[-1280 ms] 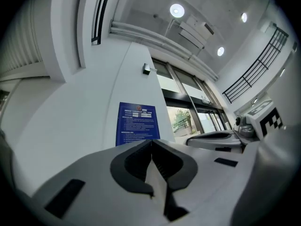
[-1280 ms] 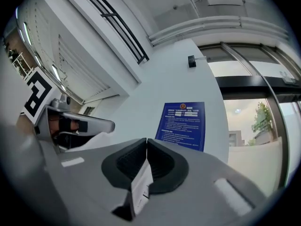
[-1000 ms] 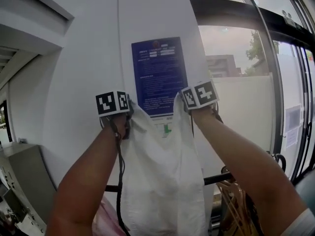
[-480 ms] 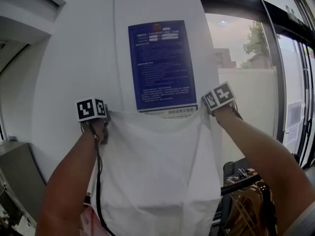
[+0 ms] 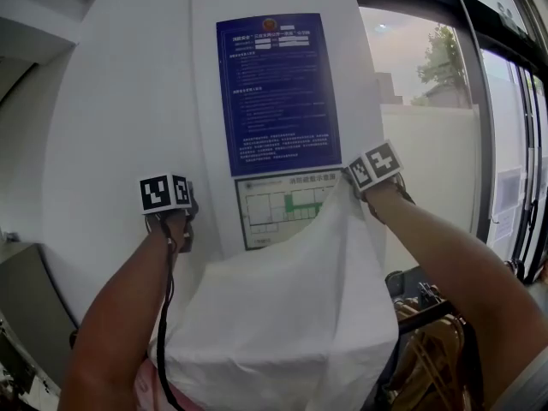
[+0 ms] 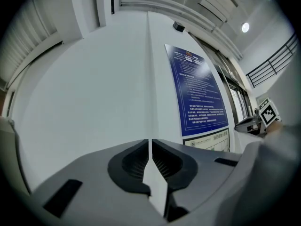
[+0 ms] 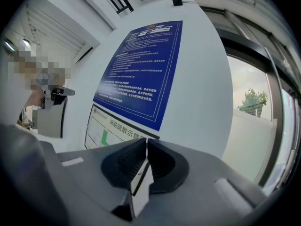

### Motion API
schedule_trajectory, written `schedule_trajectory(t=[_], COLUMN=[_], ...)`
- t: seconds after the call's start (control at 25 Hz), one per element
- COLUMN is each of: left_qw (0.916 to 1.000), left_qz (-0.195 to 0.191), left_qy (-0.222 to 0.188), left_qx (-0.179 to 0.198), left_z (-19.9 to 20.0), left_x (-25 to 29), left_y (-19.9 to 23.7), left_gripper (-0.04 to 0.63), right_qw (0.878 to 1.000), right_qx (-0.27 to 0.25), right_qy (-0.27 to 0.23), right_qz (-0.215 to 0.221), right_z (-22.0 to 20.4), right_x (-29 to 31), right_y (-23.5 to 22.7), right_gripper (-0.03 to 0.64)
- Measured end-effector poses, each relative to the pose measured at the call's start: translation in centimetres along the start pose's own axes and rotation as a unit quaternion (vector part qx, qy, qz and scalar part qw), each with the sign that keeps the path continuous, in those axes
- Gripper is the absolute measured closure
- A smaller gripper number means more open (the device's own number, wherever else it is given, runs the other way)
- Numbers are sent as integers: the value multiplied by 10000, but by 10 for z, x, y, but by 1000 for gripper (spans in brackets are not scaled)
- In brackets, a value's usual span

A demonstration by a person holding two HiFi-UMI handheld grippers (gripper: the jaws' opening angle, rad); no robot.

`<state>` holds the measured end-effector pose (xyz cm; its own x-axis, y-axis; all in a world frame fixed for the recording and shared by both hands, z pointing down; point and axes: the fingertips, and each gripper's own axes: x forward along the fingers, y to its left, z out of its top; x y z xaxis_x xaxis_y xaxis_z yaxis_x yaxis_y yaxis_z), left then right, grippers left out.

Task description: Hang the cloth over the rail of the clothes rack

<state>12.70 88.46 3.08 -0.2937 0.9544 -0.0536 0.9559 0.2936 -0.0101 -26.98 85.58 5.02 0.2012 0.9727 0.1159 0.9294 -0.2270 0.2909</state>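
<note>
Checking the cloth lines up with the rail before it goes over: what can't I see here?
Rail: head view, the cloth hides all but a short stretch at right.
Cloth's bottom edge: head view, cut off by the frame.
Gripper views: aimed at the poster, no rail in frame.

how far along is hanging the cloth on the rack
Done: the left gripper and right gripper are each shut on an edge of the white cloth, which is spread between them. In hand: the cloth is held up in front of the wall. Left: it does not look draped over the rack's dark rail, low at the right; draping and release remain.
</note>
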Motion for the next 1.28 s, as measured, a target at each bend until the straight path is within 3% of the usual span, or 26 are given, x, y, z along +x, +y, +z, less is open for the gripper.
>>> schedule_trajectory(t=[0.2, 0.52, 0.6, 0.68, 1.0, 1.28], left_qw=[10000, 9999, 10000, 9999, 9991, 9954], left_qz=[-79, -95, -81, -108, -303, -850], left_qy=[41, 20, 0, -6, -160, -216], left_qx=[-7, -28, -2, 33, 235, 379], left_z=[-4, 5, 8, 8, -4, -17], left_x=[3, -15, -28, -45, -146, -241], left_y=[-5, -13, -20, -32, -93, -128], left_gripper=[584, 584, 584, 584, 591, 591], right_qw=[9999, 9997, 9994, 9989, 9935, 9892], right_qx=[-40, -54, -92, -94, -58, -230], right_qy=[-69, -55, -159, -274, -594, -714], right_qz=[77, 240, 286, 355, 967, 1261], right_z=[3, 7, 13, 18, 14, -3], right_x=[3, -9, -22, -38, -120, -213], right_y=[11, 26, 35, 46, 116, 187], right_gripper=[527, 529, 567, 614, 615, 615])
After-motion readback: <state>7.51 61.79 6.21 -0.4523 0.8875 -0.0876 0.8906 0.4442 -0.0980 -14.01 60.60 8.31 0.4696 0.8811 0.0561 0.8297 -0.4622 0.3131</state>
